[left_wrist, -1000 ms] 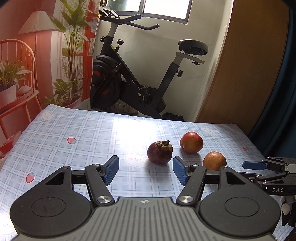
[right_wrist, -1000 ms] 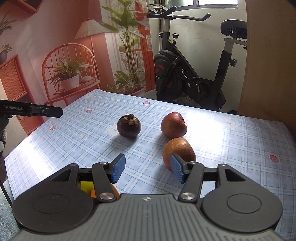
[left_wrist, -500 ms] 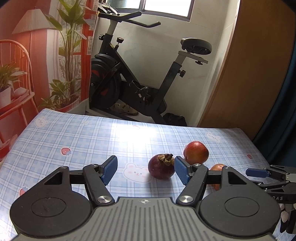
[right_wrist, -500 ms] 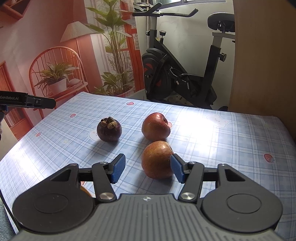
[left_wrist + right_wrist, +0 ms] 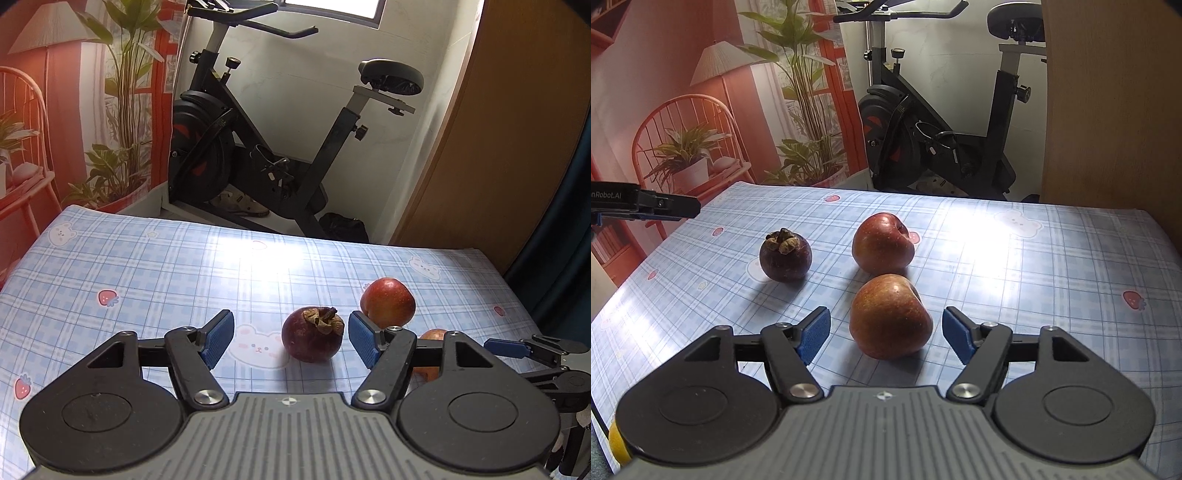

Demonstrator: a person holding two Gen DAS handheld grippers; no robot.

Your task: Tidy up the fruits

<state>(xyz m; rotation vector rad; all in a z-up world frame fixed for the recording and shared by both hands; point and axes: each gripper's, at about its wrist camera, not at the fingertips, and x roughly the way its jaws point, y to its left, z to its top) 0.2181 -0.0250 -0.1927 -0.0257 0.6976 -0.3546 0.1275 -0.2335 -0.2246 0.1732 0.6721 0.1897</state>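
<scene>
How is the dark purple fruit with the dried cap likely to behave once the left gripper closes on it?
The mangosteen looks round and sits free on the smooth tablecloth, so an off-centre touch would probably roll it. Its rind seems hard, so it should stay stiff between the blue pads. The dried cap on top looks brittle and might flake if pinched.

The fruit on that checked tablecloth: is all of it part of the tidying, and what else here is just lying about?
Part of the job:
mangosteen
far apple
near apple
left gripper
right gripper

Just lying about:
exercise bike
shoes under it
plant backdrop
</scene>
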